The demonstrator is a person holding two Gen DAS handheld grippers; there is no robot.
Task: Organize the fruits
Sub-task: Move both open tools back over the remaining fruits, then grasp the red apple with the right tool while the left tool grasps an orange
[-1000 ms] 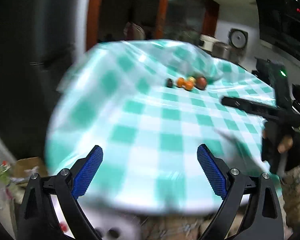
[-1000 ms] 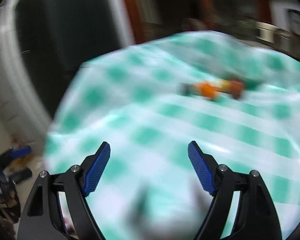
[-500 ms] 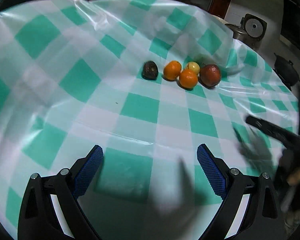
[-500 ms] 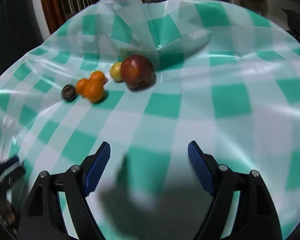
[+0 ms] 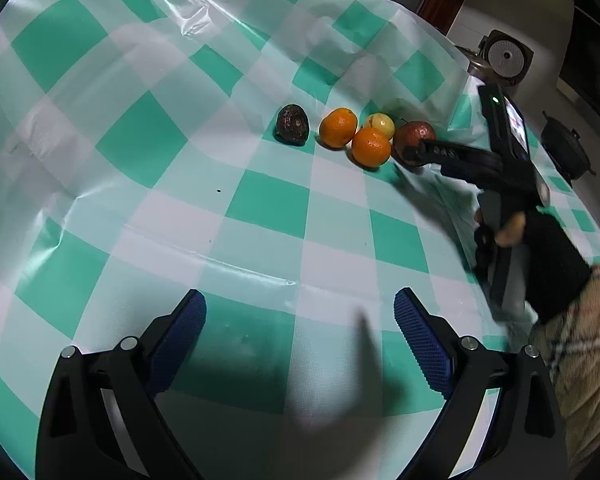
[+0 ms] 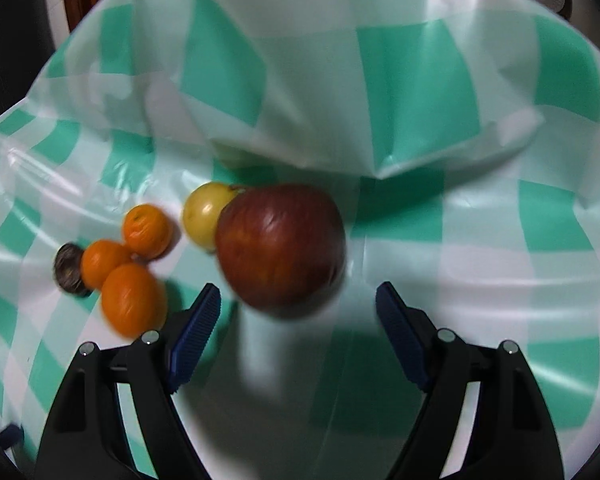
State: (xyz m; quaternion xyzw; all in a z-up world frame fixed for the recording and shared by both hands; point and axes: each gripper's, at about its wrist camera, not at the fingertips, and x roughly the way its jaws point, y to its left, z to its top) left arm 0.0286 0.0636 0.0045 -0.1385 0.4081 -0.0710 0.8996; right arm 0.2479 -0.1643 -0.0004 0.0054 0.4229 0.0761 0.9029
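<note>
1. I see my left tool (image 5: 300,320) hanging above the near part of the surface (image 5: 268,208), its blue pads spread wide with only the green-and-white checked cloth between them.
2. The fruits sit in a tight cluster toward the far right of the surface, well apart from my left tool.
3. From left to right in the left wrist view: a dark, wrinkled fruit (image 5: 292,124), which I cannot name for sure, then an orange (image 5: 338,127), a second orange (image 5: 371,147) nearer to me, a small yellow fruit (image 5: 380,124) behind it, and a red apple (image 5: 414,136).
4. My right tool (image 6: 298,312) is at the apple (image 6: 280,246), fingers wide apart, the apple just beyond the tips and not clamped.
5. In the left wrist view one finger of the right tool overlaps the apple's near side; I cannot tell whether it touches.
6. The right wrist view shows a third orange (image 6: 146,230) in the cluster, left of the apple.
7. My right hand (image 5: 540,256), in a dark glove, grips the tool's handle at the right edge.
</note>
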